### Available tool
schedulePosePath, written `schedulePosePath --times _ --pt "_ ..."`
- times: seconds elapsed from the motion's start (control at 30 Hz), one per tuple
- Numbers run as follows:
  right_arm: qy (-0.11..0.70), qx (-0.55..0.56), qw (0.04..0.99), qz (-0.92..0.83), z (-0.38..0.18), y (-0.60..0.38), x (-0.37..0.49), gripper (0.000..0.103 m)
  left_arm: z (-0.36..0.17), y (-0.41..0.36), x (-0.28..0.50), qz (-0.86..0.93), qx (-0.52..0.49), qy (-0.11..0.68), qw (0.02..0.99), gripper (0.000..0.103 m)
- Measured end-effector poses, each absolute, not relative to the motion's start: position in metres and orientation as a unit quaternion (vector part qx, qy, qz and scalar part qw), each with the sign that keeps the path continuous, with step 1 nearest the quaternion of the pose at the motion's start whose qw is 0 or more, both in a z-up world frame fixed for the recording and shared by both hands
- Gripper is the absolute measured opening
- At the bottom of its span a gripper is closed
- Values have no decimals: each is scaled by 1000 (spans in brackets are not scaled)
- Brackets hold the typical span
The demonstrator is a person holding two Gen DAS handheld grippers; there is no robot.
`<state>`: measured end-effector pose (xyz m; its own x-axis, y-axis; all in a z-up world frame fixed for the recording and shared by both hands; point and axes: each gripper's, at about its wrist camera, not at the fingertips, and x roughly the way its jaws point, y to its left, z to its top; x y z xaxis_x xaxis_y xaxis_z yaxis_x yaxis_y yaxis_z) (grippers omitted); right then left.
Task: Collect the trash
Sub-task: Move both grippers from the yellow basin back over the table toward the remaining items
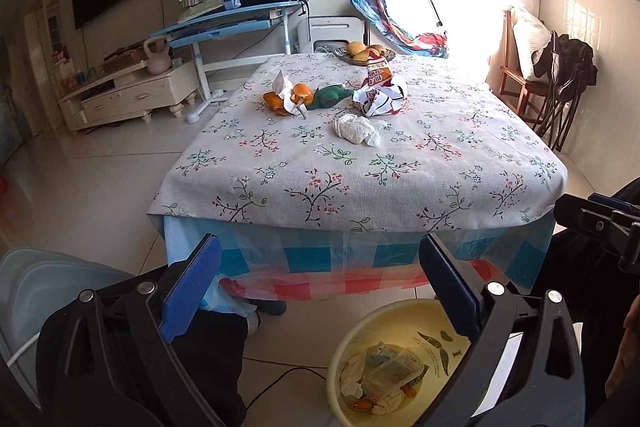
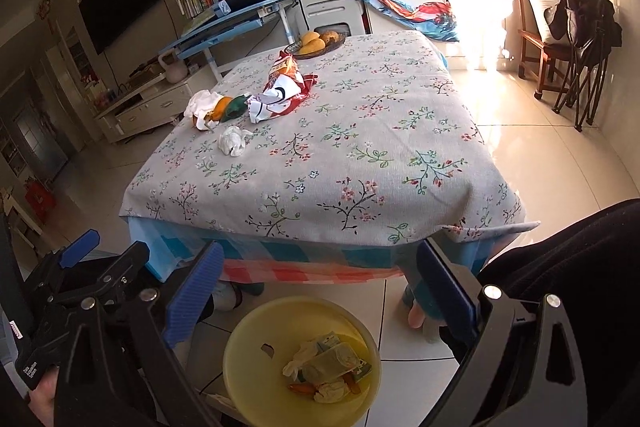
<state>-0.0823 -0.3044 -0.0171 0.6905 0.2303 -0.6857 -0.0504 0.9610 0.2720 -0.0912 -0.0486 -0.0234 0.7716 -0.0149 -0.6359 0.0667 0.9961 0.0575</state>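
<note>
- The left gripper [image 1: 320,287] hangs off the near edge of the surface [image 1: 400,187], its blue pads spread as wide as they go with nothing between them.
- The right gripper [image 2: 320,291] is likewise wide apart and empty, above the yellow basin [image 2: 248,367] on the floor.
- The basin already holds crumpled tissue, a flattened carton and bits of orange peel.
- On the floral cloth a crumpled tissue [image 1: 358,129] lies alone, nearer the grippers than the other trash.
- Behind it sit orange peels [image 1: 296,99] with another tissue, a green wrapper [image 1: 332,97] and a torn red-and-white snack bag [image 1: 380,95], close together.
- A fruit bowl [image 1: 364,53] stands at the far edge.
</note>
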Motion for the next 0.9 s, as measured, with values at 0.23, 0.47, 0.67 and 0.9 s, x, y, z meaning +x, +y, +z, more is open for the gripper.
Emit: schedulePosePath --times 0.23,0.47,0.67,0.9 --pt "383 116 913 80 -16 -300 -80 93 -21 -45 -91 -17 24 333 943 96" --pt "372 102 919 82 -9 -294 -80 93 -14 -37 -89 -7 7 323 946 96" --pt "365 96 922 84 -5 -286 -80 93 -11 -19 -90 8 -38 322 946 96" --pt "345 61 932 94 1 -273 -81 95 -9 4 -85 29 -88 309 947 96"
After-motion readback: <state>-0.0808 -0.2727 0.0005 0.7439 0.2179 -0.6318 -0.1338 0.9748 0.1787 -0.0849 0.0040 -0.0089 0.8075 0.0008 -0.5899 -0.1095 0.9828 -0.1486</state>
